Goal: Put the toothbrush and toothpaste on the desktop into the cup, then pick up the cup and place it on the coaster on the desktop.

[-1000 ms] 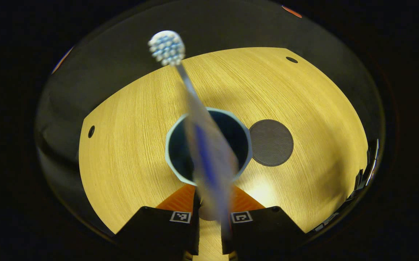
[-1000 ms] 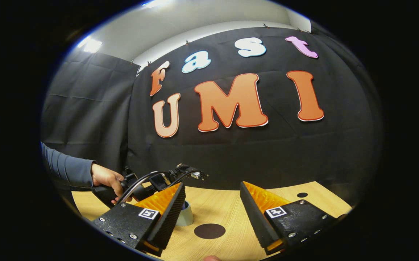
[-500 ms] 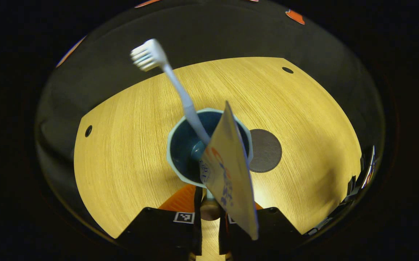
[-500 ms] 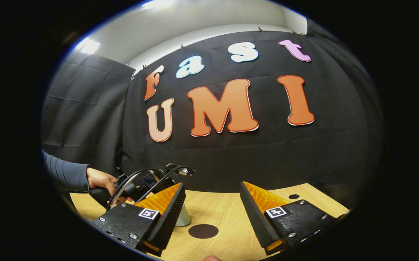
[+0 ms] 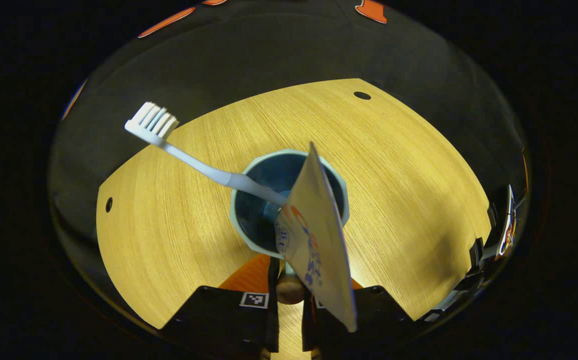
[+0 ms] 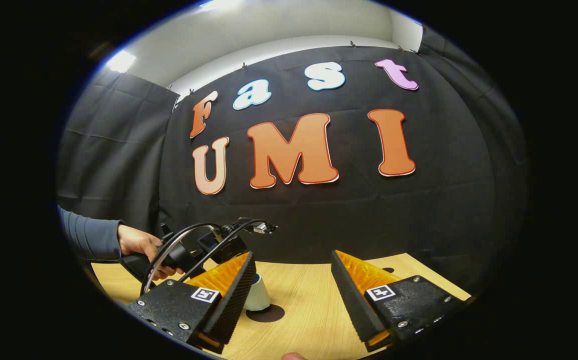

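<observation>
In the left gripper view I look down into the pale blue cup (image 5: 249,227). The white toothbrush (image 5: 189,160) stands in it, leaning left with its bristles up. The toothpaste tube (image 5: 319,240) stands in it too, its flat end towards me. My left gripper (image 5: 290,272) is shut on the cup's near wall. In the right gripper view the cup (image 6: 259,299) is over the left part of the dark round coaster (image 6: 270,314); whether it touches I cannot tell. A hand (image 6: 139,245) holds the left gripper (image 6: 204,250) above it. My right gripper (image 6: 294,295) stands open, holding nothing, nearer than the cup.
The light wooden desktop (image 5: 409,165) has small dark holes near its far corners (image 5: 362,95) and left edge (image 5: 108,204). The booth's black cloth wall rises behind the desktop (image 6: 314,310). A sleeve (image 6: 89,235) reaches in from the left.
The cup, held by my left gripper, has moved right over the coaster, which was beside it before. The toothbrush has swung over to lean left. My right gripper has stayed open.
</observation>
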Demonstrator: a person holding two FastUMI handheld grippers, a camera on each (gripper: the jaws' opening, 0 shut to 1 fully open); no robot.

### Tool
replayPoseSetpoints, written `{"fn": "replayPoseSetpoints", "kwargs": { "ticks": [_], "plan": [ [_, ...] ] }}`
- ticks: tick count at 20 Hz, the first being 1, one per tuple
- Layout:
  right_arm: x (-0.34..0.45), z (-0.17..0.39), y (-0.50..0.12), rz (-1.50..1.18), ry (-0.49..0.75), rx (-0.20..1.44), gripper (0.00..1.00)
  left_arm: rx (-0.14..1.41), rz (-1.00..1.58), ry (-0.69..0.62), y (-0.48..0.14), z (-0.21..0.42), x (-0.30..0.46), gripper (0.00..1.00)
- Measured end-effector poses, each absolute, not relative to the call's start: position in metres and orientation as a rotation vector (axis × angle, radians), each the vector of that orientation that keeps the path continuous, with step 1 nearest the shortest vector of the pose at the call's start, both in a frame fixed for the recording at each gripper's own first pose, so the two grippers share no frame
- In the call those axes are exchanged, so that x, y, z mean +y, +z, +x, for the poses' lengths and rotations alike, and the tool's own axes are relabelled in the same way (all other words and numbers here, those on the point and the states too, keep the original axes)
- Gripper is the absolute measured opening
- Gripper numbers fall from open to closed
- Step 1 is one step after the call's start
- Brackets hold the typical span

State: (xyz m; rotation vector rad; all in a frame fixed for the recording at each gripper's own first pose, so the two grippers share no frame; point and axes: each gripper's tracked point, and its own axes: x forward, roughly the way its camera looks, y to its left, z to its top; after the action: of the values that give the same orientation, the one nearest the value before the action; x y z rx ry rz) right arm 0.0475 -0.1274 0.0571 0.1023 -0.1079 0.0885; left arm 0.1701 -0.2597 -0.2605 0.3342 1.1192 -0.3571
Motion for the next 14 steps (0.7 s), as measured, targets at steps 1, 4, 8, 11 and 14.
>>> {"fn": "replayPoseSetpoints", "kwargs": {
  "ticks": [1,4,8,11,14],
  "plan": [
    [-0.130,0.046,0.057,0.099,0.085,-0.108,0.91,1.127,0.335,-0.361,-0.262,0.175,-0.260,0.16],
    [-0.137,0.042,0.053,0.092,0.069,-0.096,0.91,1.151,0.331,-0.376,-0.303,0.181,-0.243,0.16],
    [-0.140,0.041,0.045,0.099,0.066,-0.079,0.92,1.189,0.344,-0.363,-0.332,0.220,-0.253,0.16],
    [-0.142,0.041,0.039,0.101,0.063,-0.064,0.92,1.189,0.327,-0.370,-0.340,0.228,-0.254,0.16],
    [-0.139,0.042,0.034,0.108,0.067,-0.045,0.92,1.155,0.297,-0.399,-0.338,0.237,-0.260,0.33]
  ]
}}
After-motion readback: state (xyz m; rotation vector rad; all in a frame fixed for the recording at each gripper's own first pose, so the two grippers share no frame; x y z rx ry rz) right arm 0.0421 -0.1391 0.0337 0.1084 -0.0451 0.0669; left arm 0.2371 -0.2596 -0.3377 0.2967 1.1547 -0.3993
